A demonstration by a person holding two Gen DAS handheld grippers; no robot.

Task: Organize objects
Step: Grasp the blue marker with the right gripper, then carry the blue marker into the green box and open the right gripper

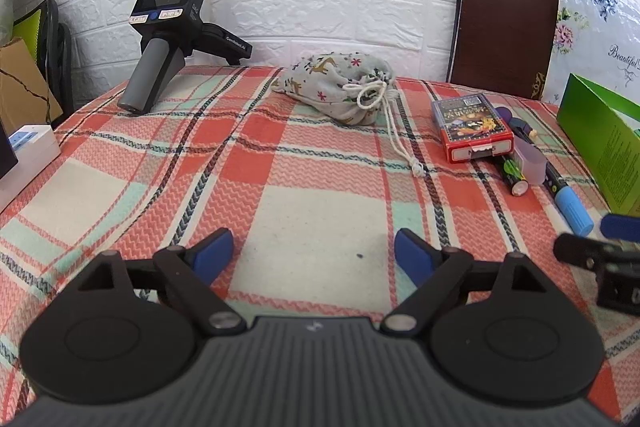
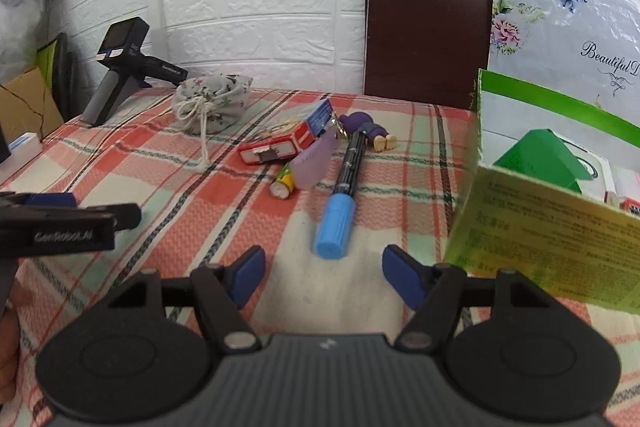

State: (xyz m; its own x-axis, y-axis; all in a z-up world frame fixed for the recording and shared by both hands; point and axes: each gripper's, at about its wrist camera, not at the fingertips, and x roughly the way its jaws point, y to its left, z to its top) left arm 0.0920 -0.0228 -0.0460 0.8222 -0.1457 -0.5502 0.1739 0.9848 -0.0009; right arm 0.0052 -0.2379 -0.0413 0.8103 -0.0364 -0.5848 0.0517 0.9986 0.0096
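The clutter's bunched at your right side of the plaid tablecloth [image 1: 320, 211]: a red card box [image 1: 472, 129], a battery [image 2: 283, 184] poking out under a translucent purple piece [image 2: 314, 163], a blue-capped marker [image 2: 340, 203] and a little purple figure [image 2: 370, 131], all touching or nearly. The drawstring pouch [image 1: 340, 87] sits apart, nearer the wall, and the green box [image 2: 560, 211] stands open at the right edge. Your left gripper [image 1: 314, 253] is spread wide over bare cloth, nothing in it. Your right gripper [image 2: 324, 273] is parted too, empty, just short of the marker's cap.
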